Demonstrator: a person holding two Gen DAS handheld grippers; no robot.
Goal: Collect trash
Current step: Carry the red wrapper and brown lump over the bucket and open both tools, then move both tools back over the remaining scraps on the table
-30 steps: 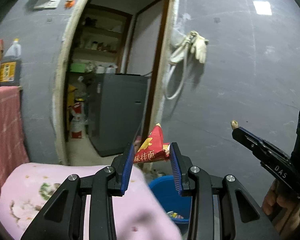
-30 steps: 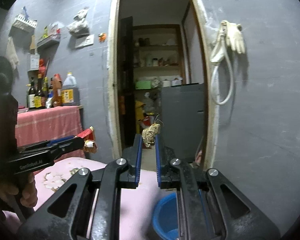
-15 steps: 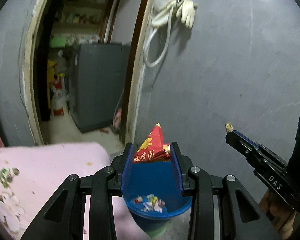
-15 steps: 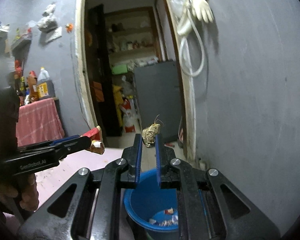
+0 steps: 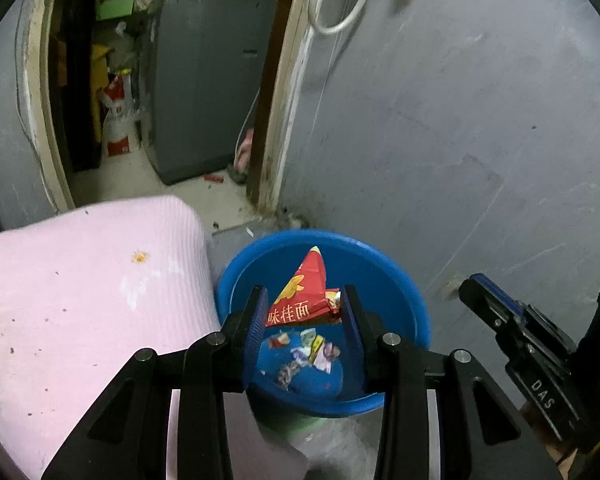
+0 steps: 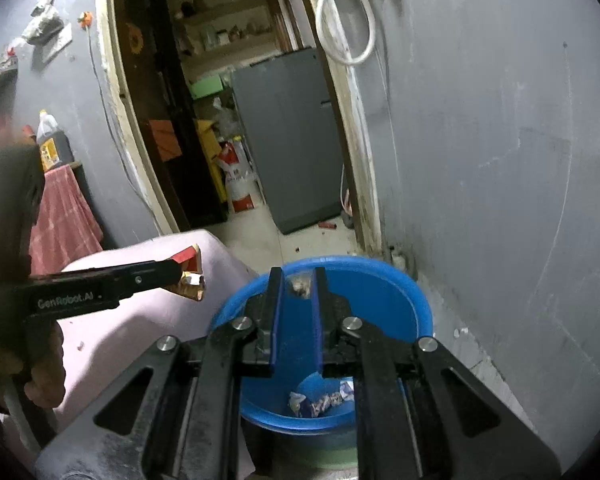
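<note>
A red noodle wrapper (image 5: 300,296) is pinched by the left gripper (image 5: 303,304) and a brownish scrap (image 6: 299,283) by the right gripper (image 6: 297,286), both held over the blue bin (image 5: 400,280) beside the pink cushion (image 5: 88,280).

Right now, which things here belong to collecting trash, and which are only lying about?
Belong to the job:
- red wrapper in the left gripper
- brown scrap in the right gripper
- blue bin

Only lying about:
- pink cushion
- grey appliance
- white hose
</note>
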